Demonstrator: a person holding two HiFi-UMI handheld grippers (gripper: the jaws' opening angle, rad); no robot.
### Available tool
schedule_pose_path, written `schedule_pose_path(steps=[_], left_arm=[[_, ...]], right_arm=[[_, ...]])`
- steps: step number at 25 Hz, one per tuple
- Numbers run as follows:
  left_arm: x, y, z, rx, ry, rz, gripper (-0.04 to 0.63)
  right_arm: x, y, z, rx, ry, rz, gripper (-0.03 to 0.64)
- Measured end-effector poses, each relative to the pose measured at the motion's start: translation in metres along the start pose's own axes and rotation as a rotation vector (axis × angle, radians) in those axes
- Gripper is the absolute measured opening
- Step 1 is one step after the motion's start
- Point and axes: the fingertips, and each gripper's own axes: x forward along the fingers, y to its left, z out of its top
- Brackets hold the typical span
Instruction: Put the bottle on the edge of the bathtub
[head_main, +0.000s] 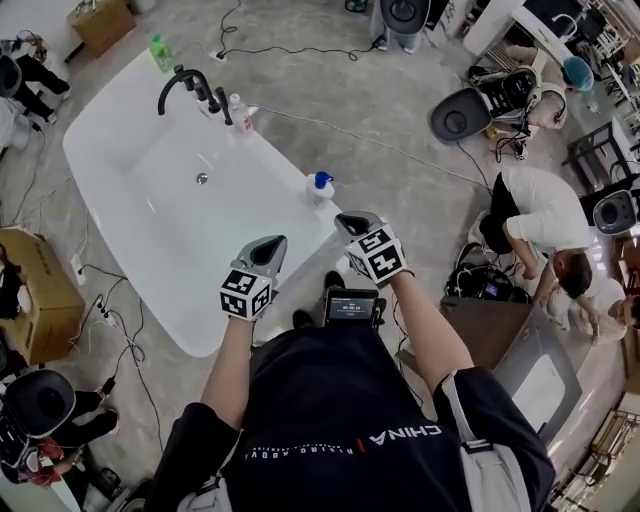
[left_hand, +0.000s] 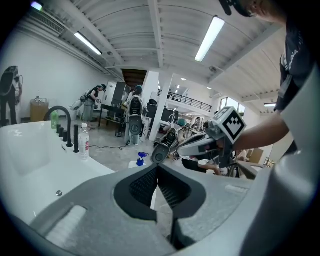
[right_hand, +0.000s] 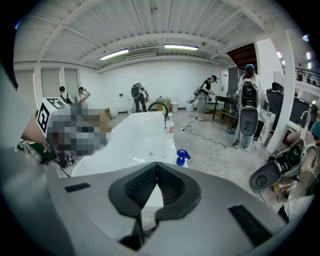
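The left gripper (head_main: 268, 248) and right gripper (head_main: 352, 224), ribbed black jaws pressed together on nothing, hover by the glossy white oval bathtub (head_main: 100, 190) (a squat blue-capped bottle (head_main: 320, 186) stands on its rim).

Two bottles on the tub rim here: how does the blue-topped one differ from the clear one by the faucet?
The blue-topped bottle is white and squat; the clear bottle is taller, slimmer, red-labelled. The blue-topped bottle stands nearer the person, the clear bottle beside the black faucet. Both stand upright on the bathtub rim.
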Motion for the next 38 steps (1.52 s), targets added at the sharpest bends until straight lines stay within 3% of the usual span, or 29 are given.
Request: schedule_pose_path(steps=[26, 38], left_arm=[[0.055, 0.001, 0.022, -0.017, 0.048, -0.004, 0.009], [0.061, -0.028, 0.023, -0.009, 0.046, 0.007, 0.009]], right_arm=[[0.012, -0.049, 0.014, -0.048, 0.026, 0.055, 0.009], [-0.012, -0.056, 0.003, -0.060, 0.015, 0.070, 0.009]])
